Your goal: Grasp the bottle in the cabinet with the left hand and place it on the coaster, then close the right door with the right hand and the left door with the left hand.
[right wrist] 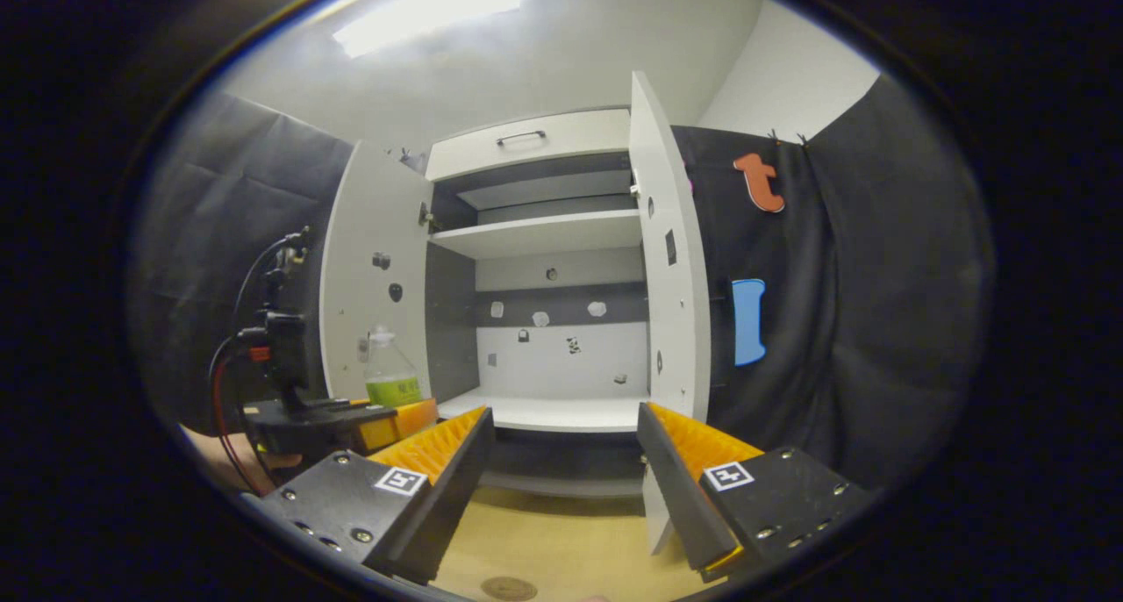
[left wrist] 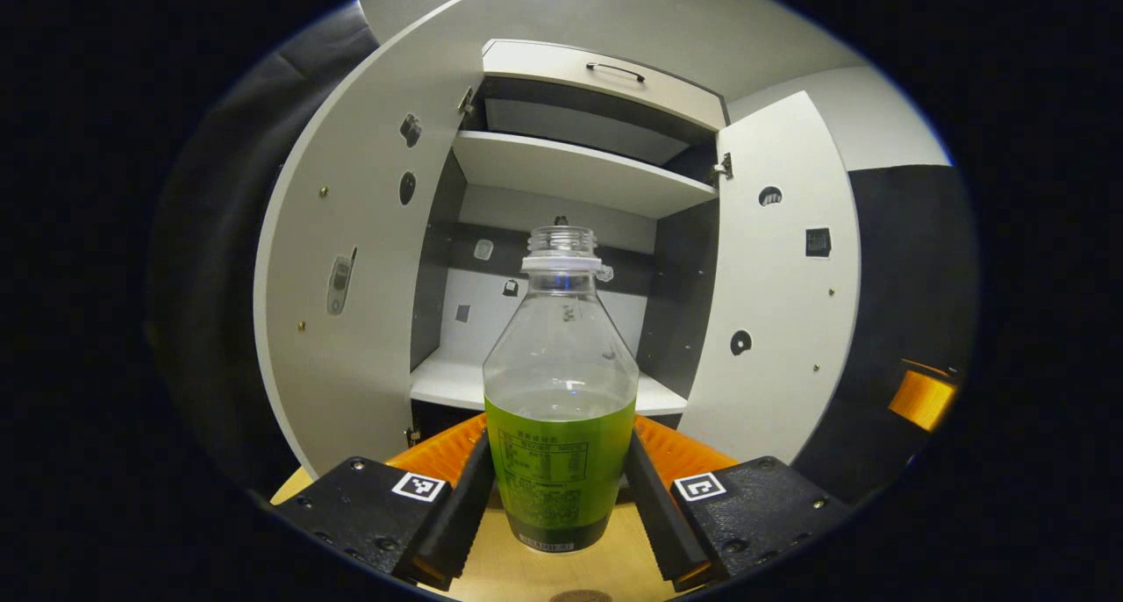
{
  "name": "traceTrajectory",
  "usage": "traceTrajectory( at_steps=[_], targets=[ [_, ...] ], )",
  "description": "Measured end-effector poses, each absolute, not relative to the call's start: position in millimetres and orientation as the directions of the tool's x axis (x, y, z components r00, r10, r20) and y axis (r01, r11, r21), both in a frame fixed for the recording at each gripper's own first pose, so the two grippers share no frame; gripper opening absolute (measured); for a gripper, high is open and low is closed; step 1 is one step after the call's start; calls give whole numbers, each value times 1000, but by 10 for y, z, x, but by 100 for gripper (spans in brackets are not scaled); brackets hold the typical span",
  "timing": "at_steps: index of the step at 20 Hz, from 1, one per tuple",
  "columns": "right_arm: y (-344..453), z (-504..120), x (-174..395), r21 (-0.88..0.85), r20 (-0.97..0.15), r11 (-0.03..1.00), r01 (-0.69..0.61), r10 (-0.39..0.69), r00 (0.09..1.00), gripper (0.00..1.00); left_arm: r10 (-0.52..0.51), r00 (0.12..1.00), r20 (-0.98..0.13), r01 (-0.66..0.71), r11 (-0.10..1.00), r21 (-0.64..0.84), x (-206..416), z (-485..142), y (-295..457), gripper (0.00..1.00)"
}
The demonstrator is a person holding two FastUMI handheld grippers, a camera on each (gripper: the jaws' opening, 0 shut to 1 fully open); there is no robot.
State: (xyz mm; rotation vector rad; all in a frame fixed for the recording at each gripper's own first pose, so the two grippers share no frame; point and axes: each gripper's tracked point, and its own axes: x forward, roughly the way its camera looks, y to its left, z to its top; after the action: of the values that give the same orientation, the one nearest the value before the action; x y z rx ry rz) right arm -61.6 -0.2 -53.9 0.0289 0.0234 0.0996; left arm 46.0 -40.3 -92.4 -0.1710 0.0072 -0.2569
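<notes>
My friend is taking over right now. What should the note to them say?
Left gripper: shut on the bottle, held upright out of the cabinet, above the wooden table.
Right gripper: open, holding nothing, facing the cabinet.
Both doors, left door and right door, stand open.
Done: bottle taken out.
Left: set it on the coaster, then shut the right door, then the left.

Coaster (right wrist: 509,588) cut by the lower edge; bottle (left wrist: 560,391) label unreadable.
</notes>
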Motion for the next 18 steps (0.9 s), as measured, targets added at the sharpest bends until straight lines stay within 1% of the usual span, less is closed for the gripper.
traceTrajectory(
  at_steps=[2, 3, 4, 6, 7, 12, 16, 17, 18],
  targets=[
    [-10, -584, -569, 54, -46, 995, -88, 91, 995, 99, -304, 953, 13, 301, 936, -181, 308, -1083, -558, 80],
    [-34, -605, -545, 60, -57, 995, -75, 78, 995, 96, -321, 947, 28, 320, 930, -179, 250, -1134, -608, 80],
    [-53, -612, -507, 59, -65, 996, -67, 70, 995, 99, -339, 940, 43, 341, 924, -173, 190, -1173, -656, 80],
    [-82, -608, -441, 48, -66, 997, -57, 60, 996, 99, -383, 921, 75, 390, 905, -168, 89, -1282, -810, 80],
    [-114, -604, -421, 40, -65, 998, -48, 50, 997, 99, -413, 908, 67, 418, 894, -161, 36, -1402, -916, 80],
    [-243, -574, -361, 8, -69, 1000, -6, 6, 998, 99, -526, 850, -25, 520, 846, -116, -113, -2130, -1243, 80],
    [-269, -558, -399, 28, -66, 1000, -7, 9, 998, 99, -586, 801, -121, 577, 810, -102, -163, -2858, -1343, 80],
    [-281, -555, -411, 39, -66, 999, -3, 5, 998, 96, -605, 784, -138, 598, 796, -95, -185, -3012, -1383, 81],
    [-291, -540, -403, 50, -64, 999, 0, 3, 998, 99, -622, 769, -147, 617, 783, -85, -205, -3129, -1399, 81]
  ],
)
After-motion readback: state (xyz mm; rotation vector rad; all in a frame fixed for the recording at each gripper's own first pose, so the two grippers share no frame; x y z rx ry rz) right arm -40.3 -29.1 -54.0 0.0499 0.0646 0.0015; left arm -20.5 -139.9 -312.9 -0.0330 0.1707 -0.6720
